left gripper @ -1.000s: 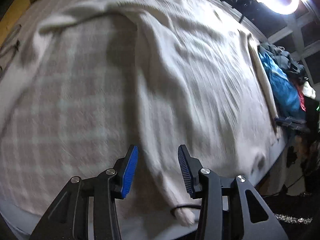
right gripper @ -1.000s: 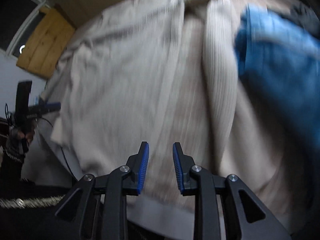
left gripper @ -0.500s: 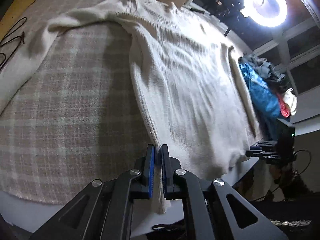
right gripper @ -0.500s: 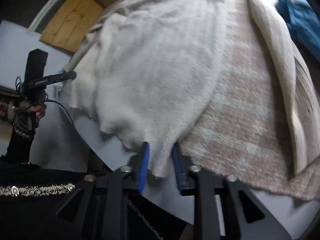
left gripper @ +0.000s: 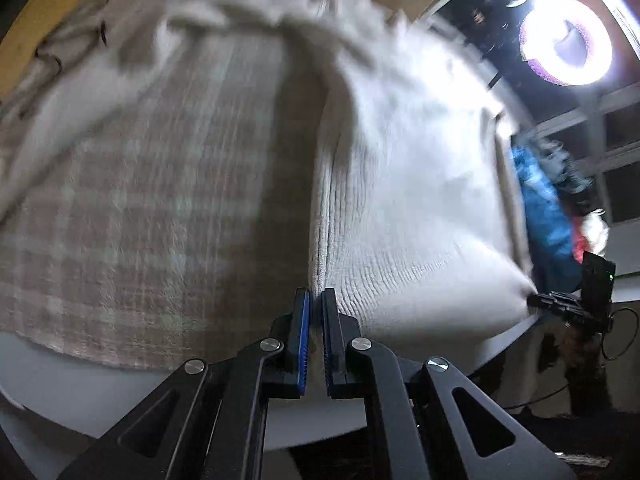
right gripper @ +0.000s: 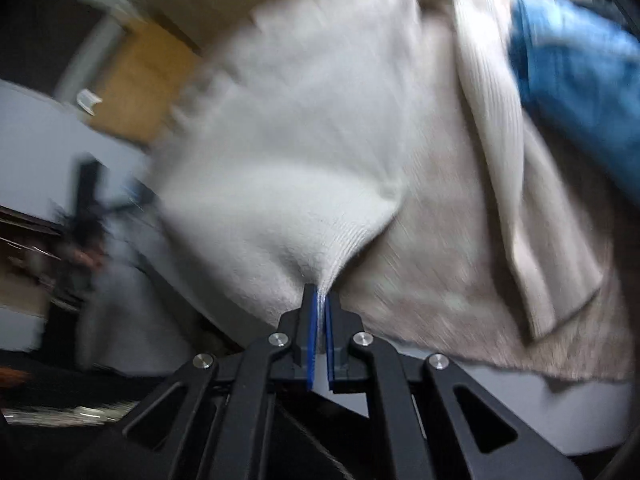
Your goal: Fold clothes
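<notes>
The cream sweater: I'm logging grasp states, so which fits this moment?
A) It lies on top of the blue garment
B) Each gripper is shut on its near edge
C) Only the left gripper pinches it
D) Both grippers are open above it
B: the left gripper pinches the cream sweater between shut pads, and the right gripper clamps a puckered corner of it, with knit bunching into the jaws.
</notes>
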Demonstrator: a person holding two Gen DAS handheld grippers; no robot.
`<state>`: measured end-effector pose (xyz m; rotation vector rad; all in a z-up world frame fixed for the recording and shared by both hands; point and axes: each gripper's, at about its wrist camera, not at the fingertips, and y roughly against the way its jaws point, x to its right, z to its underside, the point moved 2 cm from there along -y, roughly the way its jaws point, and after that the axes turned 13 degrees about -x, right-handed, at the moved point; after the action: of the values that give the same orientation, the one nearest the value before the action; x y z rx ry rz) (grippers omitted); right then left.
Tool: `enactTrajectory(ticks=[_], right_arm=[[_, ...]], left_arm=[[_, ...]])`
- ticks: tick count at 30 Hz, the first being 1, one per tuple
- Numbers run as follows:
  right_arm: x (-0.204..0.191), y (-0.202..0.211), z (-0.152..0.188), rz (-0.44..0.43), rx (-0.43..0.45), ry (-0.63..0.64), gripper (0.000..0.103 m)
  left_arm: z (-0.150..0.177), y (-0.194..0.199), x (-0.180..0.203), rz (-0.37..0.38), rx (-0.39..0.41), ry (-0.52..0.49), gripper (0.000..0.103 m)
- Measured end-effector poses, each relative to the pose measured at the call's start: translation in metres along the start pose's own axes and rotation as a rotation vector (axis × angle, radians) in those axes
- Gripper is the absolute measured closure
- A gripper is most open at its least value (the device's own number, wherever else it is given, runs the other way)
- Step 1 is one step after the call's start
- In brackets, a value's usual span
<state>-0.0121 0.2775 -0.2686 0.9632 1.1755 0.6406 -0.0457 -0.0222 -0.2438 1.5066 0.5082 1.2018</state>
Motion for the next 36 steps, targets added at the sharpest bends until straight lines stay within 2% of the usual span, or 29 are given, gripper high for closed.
enactTrajectory(ticks=[1, 3, 5, 7, 9, 11, 13, 17, 19, 22, 24, 25, 27, 29, 30, 31, 33, 34, 36], right_arm=[[-0.001, -0.004, 0.0, 0.037, -0.043, 0.009, 0.096], [-0.008, 0.014, -0.002, 0.069, -0.029, 0.054, 0.097], [-0.021, 0.044, -0.012, 0.073, 0.019, 0.105, 0.096], [-0.04, 0.082, -0.032, 0.057, 0.093, 0.175, 0.093], [-0.068, 0.112, -0.064, 0.056, 0.164, 0.267, 0.09], [-0.097, 0.113, -0.1, 0.058, 0.198, 0.34, 0.09], [-0.133, 0.093, -0.146, 0.076, 0.218, 0.393, 0.09], [-0.193, 0.011, -0.221, 0.091, 0.157, 0.416, 0.083], [-0.216, -0.035, -0.258, 0.148, 0.115, 0.397, 0.082], [-0.228, -0.079, -0.297, 0.133, 0.058, 0.33, 0.082], [-0.233, -0.092, -0.31, 0.161, 0.044, 0.305, 0.082], [-0.235, -0.096, -0.316, 0.177, 0.039, 0.296, 0.082], [-0.239, -0.105, -0.325, 0.245, 0.034, 0.283, 0.082], [-0.243, -0.112, -0.332, 0.306, 0.028, 0.275, 0.084], [-0.244, -0.115, -0.335, 0.301, 0.016, 0.276, 0.103], [-0.246, -0.115, -0.337, 0.268, 0.008, 0.269, 0.102], [-0.248, -0.106, -0.34, 0.104, 0.022, 0.237, 0.103], [-0.25, -0.101, -0.343, 0.051, 0.041, 0.23, 0.103], [-0.251, -0.102, -0.35, 0.132, 0.035, 0.237, 0.1]], left_arm=[[0.0, -0.001, 0.001, -0.016, -0.009, 0.001, 0.1], [-0.001, 0.0, 0.002, -0.043, -0.015, -0.001, 0.1], [-0.003, 0.019, 0.006, -0.052, 0.03, -0.014, 0.095], [-0.011, 0.041, 0.007, -0.118, 0.096, -0.027, 0.082], [-0.028, 0.059, 0.001, -0.164, 0.167, -0.027, 0.08], [-0.05, 0.072, -0.008, -0.19, 0.228, -0.022, 0.079], [-0.079, 0.076, -0.02, -0.237, 0.25, -0.019, 0.079], [-0.118, 0.071, -0.05, -0.332, 0.241, -0.035, 0.078], [-0.133, 0.063, -0.068, -0.332, 0.213, -0.025, 0.078], [-0.148, 0.053, -0.085, -0.33, 0.193, -0.031, 0.078], [-0.157, 0.047, -0.095, -0.329, 0.184, -0.039, 0.08], [-0.16, 0.044, -0.099, -0.325, 0.181, -0.046, 0.084], [-0.164, 0.042, -0.103, -0.311, 0.18, -0.072, 0.099], [-0.165, 0.048, -0.107, -0.311, 0.206, -0.088, 0.099], [-0.164, 0.054, -0.111, -0.3, 0.228, -0.081, 0.1], [-0.162, 0.065, -0.117, -0.289, 0.261, -0.057, 0.1], [-0.157, 0.082, -0.128, -0.269, 0.316, -0.027, 0.099], [-0.154, 0.088, -0.133, -0.256, 0.324, -0.021, 0.098], [-0.15, 0.088, -0.137, -0.235, 0.284, -0.026, 0.092]])
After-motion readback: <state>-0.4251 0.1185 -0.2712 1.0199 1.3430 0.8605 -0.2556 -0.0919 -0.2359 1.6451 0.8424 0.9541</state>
